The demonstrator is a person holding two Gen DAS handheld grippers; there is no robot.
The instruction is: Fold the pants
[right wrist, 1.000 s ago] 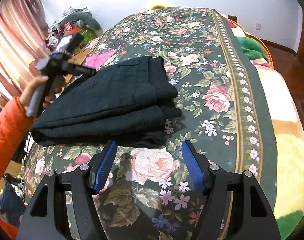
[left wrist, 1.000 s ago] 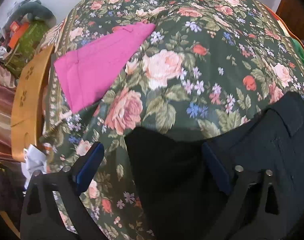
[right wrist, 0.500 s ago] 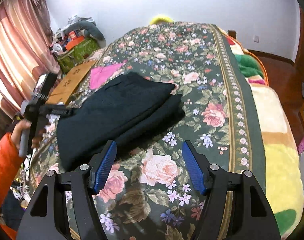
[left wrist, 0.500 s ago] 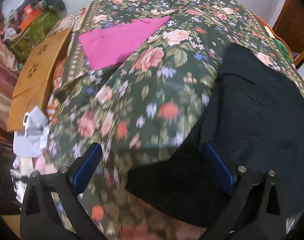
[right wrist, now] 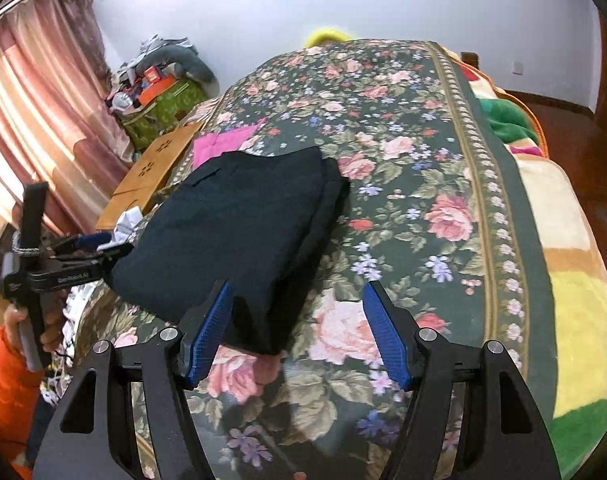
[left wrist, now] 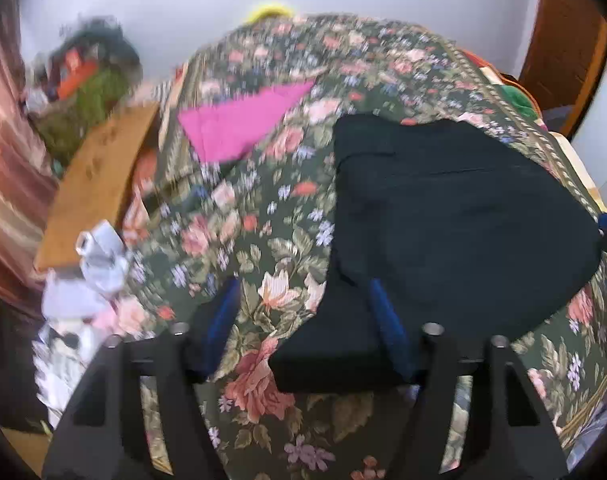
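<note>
Black folded pants (left wrist: 455,216) lie as a thick stack on the floral bedspread (left wrist: 263,248), near the bed's left edge.

In the left wrist view, going left to right: a wooden board (left wrist: 99,184) stands beside the bed at nine o'clock, a pink cloth (left wrist: 239,124) lies flat at eleven o'clock, well apart from the pants, and the pants fill the frame from centre out to three o'clock. The left gripper (left wrist: 303,328) has its jaws closing. They are apart, with bare bedspread and the near-left corner of the pants between them. The right blue pad overlaps the dark fabric, but the blur hides whether it presses on it; the left pad stands over the flowers, clear of the cloth.

In the right wrist view, a hand (right wrist: 31,320) with an orange sleeve (right wrist: 7,384) holds the left gripper at nine o'clock, its tips just beside the stack's left edge. The pants sit from ten o'clock toward centre. The right gripper (right wrist: 295,328) also has its jaws closing, still apart. The stack's near corner reaches down between the fingers (right wrist: 207,332), close to the left one, with roses under the right one. No pad is seen pinching the fabric.
</note>
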